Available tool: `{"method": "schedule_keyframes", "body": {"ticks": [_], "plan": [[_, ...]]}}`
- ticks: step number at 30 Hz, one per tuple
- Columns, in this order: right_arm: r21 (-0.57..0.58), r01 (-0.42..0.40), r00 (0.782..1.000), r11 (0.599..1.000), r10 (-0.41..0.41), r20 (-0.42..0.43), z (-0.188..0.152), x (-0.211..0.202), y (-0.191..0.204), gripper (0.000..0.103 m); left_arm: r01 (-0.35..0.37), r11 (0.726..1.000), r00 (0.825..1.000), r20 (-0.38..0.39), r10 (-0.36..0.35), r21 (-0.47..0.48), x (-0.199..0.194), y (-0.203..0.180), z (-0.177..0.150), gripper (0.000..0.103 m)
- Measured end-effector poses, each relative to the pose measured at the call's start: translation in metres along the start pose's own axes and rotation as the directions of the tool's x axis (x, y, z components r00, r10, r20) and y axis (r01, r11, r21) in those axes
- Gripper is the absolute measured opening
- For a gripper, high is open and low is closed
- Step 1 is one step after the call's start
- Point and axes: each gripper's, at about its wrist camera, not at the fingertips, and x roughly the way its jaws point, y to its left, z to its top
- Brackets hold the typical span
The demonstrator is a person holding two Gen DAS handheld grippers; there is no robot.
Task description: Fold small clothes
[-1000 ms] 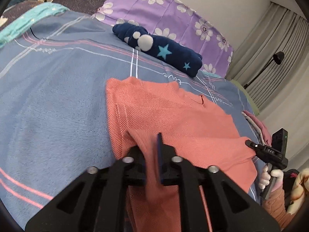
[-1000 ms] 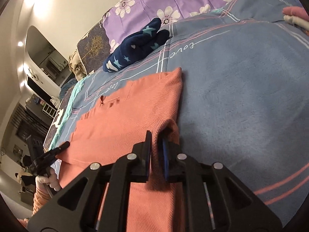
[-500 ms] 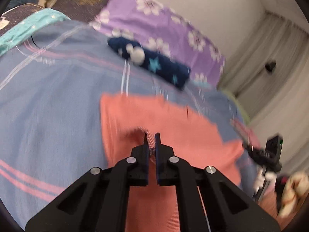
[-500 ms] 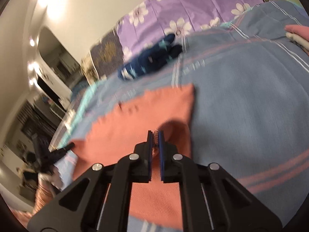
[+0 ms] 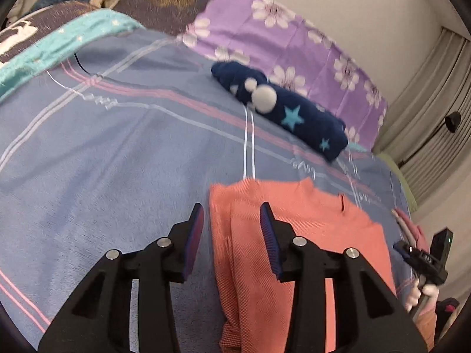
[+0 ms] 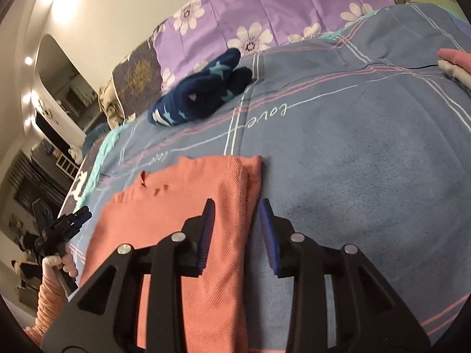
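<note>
The left gripper [image 5: 231,214] has its jaws apart at a middle width; they have just been opening, and nothing is pressed between them. The left edge of the coral garment [image 5: 297,235] passes through the gap, close to the right finger, but the blue pads [image 5: 266,229] do not squeeze it. The right gripper [image 6: 235,210] also has its jaws parted after just opening. The right edge of the coral garment [image 6: 191,206] lies in the gap below them, and the cloth is loose, not gripped.

The garment lies flat on the blue bedspread [image 5: 117,153], folded into a rectangle with a doubled strip along each side edge. In the left view it spreads from the centre toward 4 o'clock; in the right view it spreads from the centre toward 8 o'clock.

Farther out, a dark blue bundle with stars [image 5: 282,108] rests on the bedspread at about 1 o'clock in the left view and at 11 o'clock in the right view, well apart from the garment. Behind it stands a purple flowered pillow [image 5: 279,38]. In the right view, a pink and white folded pile [image 6: 454,64] sits at 2 o'clock at the edge of the bed.

At 4 o'clock in the left view the other gripper is visible with a gloved hand [image 5: 421,292] on its handle.
</note>
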Motion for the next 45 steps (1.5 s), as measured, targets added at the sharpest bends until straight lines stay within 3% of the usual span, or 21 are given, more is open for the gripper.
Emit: {"method": "schedule_keyframes", "body": {"ticks": [6, 11, 15, 17, 18, 28, 33, 36, 39, 41, 43, 45], "plan": [[-0.051, 0.011, 0.999, 0.999, -0.013, -0.034, 0.007, 0.025, 0.008, 0.034, 0.003, 0.995, 0.999, -0.048, 0.002, 0.100, 0.015, -0.013, -0.006, 0.040], [-0.085, 0.011, 0.998, 0.996, -0.016, -0.057, 0.012, 0.037, 0.012, 0.035, -0.042, 0.976, 0.995, -0.081, 0.061, 0.216, 0.027, -0.027, -0.006, 0.040], [-0.104, 0.012, 0.998, 0.995, -0.019, -0.065, 0.014, 0.046, 0.014, 0.037, -0.069, 0.970, 0.991, -0.096, 0.094, 0.233, 0.036, -0.028, -0.002, 0.039], [-0.118, 0.018, 0.998, 0.993, -0.025, -0.057, 0.014, 0.046, 0.016, 0.009, -0.062, 0.971, 0.992, -0.097, 0.086, 0.229, 0.037, -0.028, -0.001, 0.021], [-0.127, 0.023, 0.998, 0.992, -0.030, -0.051, 0.013, 0.045, 0.017, 0.003, -0.052, 0.973, 0.992, -0.097, 0.076, 0.226, 0.036, -0.028, 0.000, 0.004], [-0.162, -0.022, 0.995, 0.987, 0.038, 0.096, 0.024, -0.003, 0.039, 0.002, 0.019, 0.968, 0.998, 0.048, -0.032, 0.249, -0.014, -0.053, 0.011, 0.004], [-0.161, -0.007, 0.986, 0.987, 0.033, 0.161, 0.053, -0.007, 0.049, 0.002, -0.020, 0.953, 0.992, 0.126, -0.019, 0.303, -0.019, -0.072, 0.041, 0.004], [-0.139, 0.015, 0.992, 0.990, 0.002, 0.124, 0.068, 0.019, 0.042, 0.003, -0.083, 0.940, 0.992, 0.115, 0.047, 0.331, 0.009, -0.071, 0.053, 0.004], [-0.121, 0.076, 0.997, 0.990, -0.075, 0.011, 0.070, 0.065, 0.026, 0.011, -0.126, 0.936, 0.992, 0.026, 0.125, 0.327, 0.057, -0.057, 0.051, 0.006], [-0.071, 0.116, 0.991, 0.991, -0.120, -0.056, 0.061, 0.085, 0.010, 0.011, -0.164, 0.934, 0.983, -0.022, 0.180, 0.317, 0.077, -0.046, 0.043, 0.007], [-0.028, 0.087, 0.994, 0.996, -0.088, -0.060, 0.051, 0.080, 0.001, 0.013, -0.169, 0.940, 0.981, -0.038, 0.188, 0.296, 0.076, -0.037, 0.035, 0.009], [-0.045, 0.078, 0.996, 0.996, -0.080, -0.046, 0.039, 0.063, 0.000, 0.013, -0.160, 0.945, 0.985, -0.014, 0.171, 0.284, 0.058, -0.034, 0.031, 0.020]]}}
